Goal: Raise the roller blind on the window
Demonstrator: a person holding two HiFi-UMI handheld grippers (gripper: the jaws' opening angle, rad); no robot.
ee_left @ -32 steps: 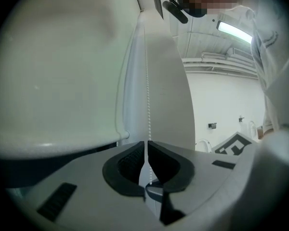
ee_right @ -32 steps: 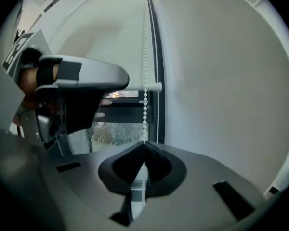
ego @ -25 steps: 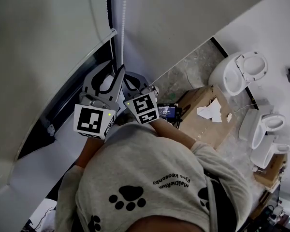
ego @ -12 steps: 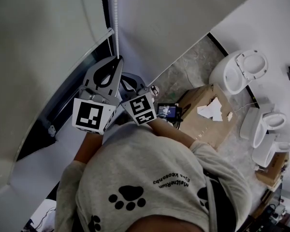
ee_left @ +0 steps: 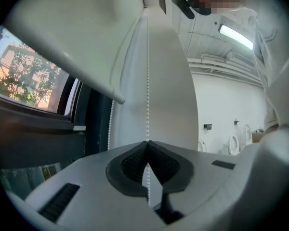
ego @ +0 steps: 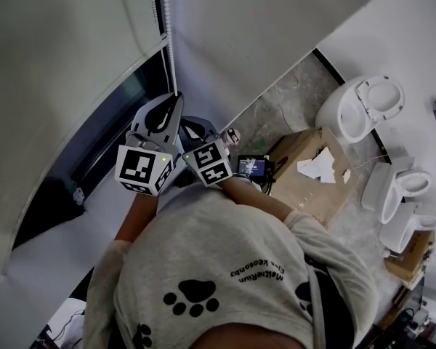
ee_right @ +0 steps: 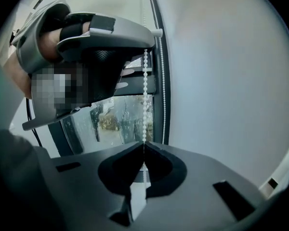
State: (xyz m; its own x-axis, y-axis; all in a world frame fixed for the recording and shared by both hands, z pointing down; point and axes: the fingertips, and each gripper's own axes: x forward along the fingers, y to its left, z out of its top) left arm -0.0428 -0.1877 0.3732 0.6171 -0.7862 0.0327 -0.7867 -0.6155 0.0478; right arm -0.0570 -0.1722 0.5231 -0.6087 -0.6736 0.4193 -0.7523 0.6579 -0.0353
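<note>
Desk: Tongs, what are they doing?

Me: Both clenched. I see the blind (ee_left: pixel 77 28) up and left of my left tongs (ee_left: pixel 147 142), window (ee_left: pixel 24 76) showing beneath it, and the chain (ee_left: pixel 147 81) pinched by the left tongs, then by the right tongs (ee_right: pixel 144 144) just below.

Two grippers: left gripper (ee_left: pixel 147 144) and right gripper (ee_right: pixel 143 147), each with one marker cube (ego: pixel 140 170) (ego: pixel 208 163). One window (ego: pixel 120 118), with one roller blind (ego: pixel 58 71) over it. Two bead chain strands hang beside the window: one strand (ee_left: pixel 147 81), a second strand (ee_left: pixel 109 129). Well apart from the window: three white toilet fixtures (ego: pixel 360 107) (ego: pixel 392 187) (ego: pixel 407 227), two cardboard boxes (ego: pixel 305 187) (ego: pixel 407 257), one small lit screen (ego: pixel 251 166). One person (ego: pixel 218 282).
</note>
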